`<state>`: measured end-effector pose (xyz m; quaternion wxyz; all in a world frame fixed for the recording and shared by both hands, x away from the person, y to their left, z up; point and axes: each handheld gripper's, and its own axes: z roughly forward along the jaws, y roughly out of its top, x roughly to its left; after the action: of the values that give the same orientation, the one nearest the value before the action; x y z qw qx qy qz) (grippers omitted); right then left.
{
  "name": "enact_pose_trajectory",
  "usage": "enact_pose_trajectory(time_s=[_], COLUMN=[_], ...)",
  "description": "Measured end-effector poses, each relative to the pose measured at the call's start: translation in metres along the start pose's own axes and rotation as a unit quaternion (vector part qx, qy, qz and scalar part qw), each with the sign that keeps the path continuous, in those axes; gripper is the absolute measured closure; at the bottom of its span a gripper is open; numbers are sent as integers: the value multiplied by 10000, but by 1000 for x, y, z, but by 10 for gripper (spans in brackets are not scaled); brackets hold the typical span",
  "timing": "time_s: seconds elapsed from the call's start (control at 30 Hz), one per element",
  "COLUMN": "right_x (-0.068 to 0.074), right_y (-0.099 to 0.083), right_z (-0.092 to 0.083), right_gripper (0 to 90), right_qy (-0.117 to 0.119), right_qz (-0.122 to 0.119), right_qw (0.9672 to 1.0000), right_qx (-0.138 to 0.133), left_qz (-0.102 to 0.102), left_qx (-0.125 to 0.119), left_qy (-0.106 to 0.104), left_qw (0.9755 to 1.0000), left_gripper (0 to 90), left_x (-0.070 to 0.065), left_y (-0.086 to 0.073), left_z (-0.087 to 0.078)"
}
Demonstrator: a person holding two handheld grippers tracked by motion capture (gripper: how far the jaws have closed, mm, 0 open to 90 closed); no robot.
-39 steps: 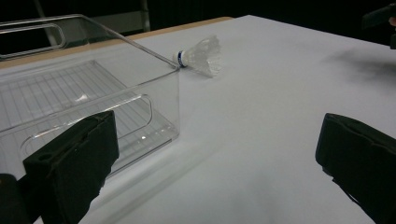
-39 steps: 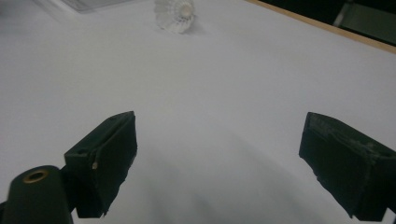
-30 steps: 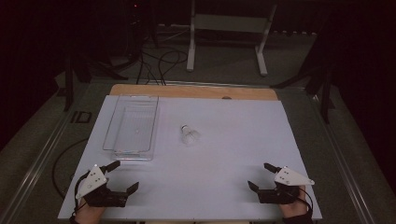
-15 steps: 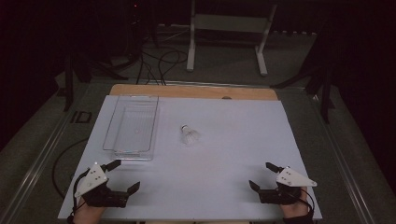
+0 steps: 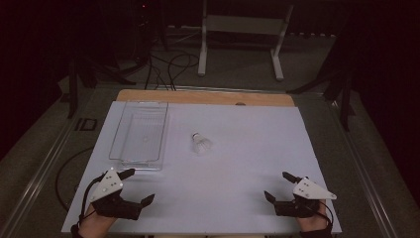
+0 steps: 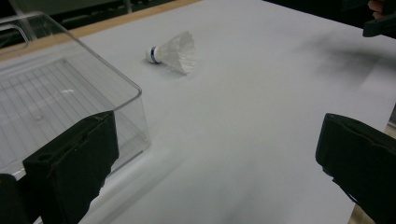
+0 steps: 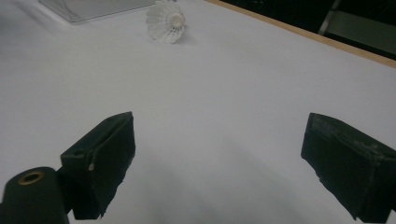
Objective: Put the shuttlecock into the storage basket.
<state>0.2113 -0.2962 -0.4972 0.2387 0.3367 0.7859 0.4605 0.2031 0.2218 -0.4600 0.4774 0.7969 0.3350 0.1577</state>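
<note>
Because the shuttlecock is featherlight, with a thin skirt that would crush under a hard pinch, I judge the firm cork nose the safer place to grip — gently. It lies on its side mid-surface, just beside the clear bin but apart from it. Both the left gripper and right gripper rest at the near edge, jaws spread wide and empty — nothing has moved noticeably since half a second ago.

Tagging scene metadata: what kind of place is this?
Probably a lab data-collection station, not a home: a white-covered table under a fixed camera, loose black floor cables, a white metal stand behind, dark surroundings. Props: a clear plastic bin and white shuttlecock.
</note>
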Motion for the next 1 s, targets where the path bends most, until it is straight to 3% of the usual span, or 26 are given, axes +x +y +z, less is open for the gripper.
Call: enact_pose_trajectory(time_s=[0.2,0.57,0.7,1.0], right_x=[0,0,1,1], right_y=[0,-1,-1,-1], right_z=[-1,1,2,3], right_gripper=[100,100,100,100], right_qy=[-41,-25,12,37], right_qz=[12,-27,-9,-21], right_qw=[10000,10000,9999,9998], right_qx=[-11,77,120,169], left_qz=[-13,46,162,328], left_qx=[217,382,472,824], left_qy=[-105,-279,-300,-463], left_qw=[9997,9989,9983,9950], left_gripper=[1,1,1,1], left_x=[-4,-12,-18,-29], left_y=[0,9,15,27], left_z=[11,27,34,47])
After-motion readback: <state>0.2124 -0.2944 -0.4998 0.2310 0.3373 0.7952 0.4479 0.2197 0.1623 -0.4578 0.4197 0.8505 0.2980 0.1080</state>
